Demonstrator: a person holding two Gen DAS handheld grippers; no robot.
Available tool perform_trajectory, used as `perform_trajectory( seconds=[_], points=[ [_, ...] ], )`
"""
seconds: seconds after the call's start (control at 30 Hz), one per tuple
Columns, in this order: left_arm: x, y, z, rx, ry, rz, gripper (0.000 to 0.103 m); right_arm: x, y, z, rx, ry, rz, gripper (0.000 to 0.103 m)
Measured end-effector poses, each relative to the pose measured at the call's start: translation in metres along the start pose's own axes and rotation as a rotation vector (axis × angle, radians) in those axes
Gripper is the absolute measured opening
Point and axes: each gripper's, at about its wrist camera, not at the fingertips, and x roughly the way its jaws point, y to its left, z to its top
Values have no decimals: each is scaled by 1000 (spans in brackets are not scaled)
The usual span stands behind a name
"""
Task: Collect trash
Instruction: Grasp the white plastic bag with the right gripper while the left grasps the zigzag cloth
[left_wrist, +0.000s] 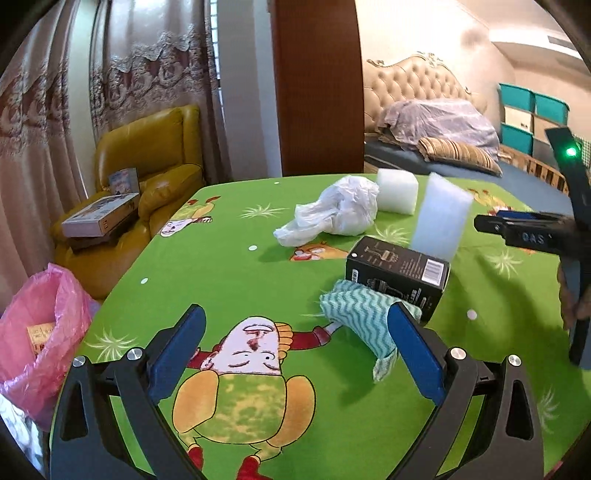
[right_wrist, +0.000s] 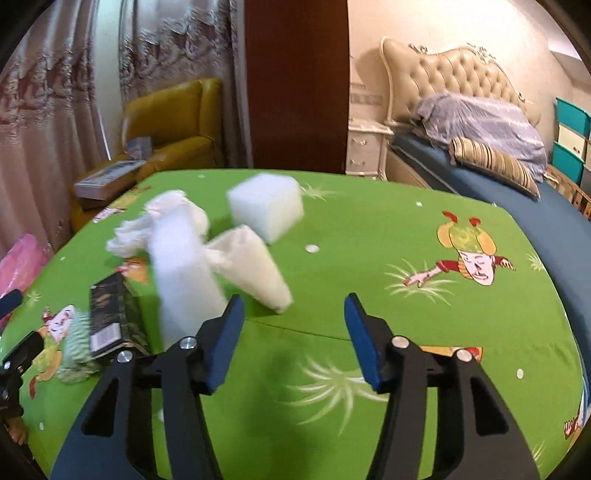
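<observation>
On the green cartoon tablecloth (left_wrist: 229, 280) lie a teal wavy cloth (left_wrist: 354, 317), a black box (left_wrist: 397, 273), a crumpled white plastic bag (left_wrist: 332, 214) and a white foam cube (left_wrist: 397, 195). My left gripper (left_wrist: 295, 332) is open above the cloth, whose edge lies by the right pad (left_wrist: 417, 354). A white foam slab (left_wrist: 439, 218), blurred, stands on end just past the tip of my right gripper (left_wrist: 495, 225). In the right wrist view the right gripper (right_wrist: 295, 306) is open and empty. The slab (right_wrist: 184, 280) is outside its left finger, beside a white folded piece (right_wrist: 255, 266).
A pink trash bag (left_wrist: 37, 332) hangs open off the table's left edge. Behind it is a yellow armchair (left_wrist: 147, 155) with boxes on it. A wooden pillar (left_wrist: 317, 85) and a bed (right_wrist: 517, 192) stand beyond the far edge.
</observation>
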Motion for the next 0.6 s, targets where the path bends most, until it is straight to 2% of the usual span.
perform_trajectory(
  seconds=[0.17,0.37,0.4,0.47,0.6],
  points=[
    [3,-6,-3,22,28,-32,93,18,14,4,-64,63,40,54],
    [2,-9,-1,37,27,-34,93,37,33,23,-94,68,70,54],
    [2,-8,-1,37,28,-30,93,40,35,25,-94,70,77,50],
    [2,-6,-1,35,33,-23,93,41,38,26,-92,75,89,30],
    [4,-2,1,18,44,-26,93,11,44,16,-95,6,92,26]
  ],
)
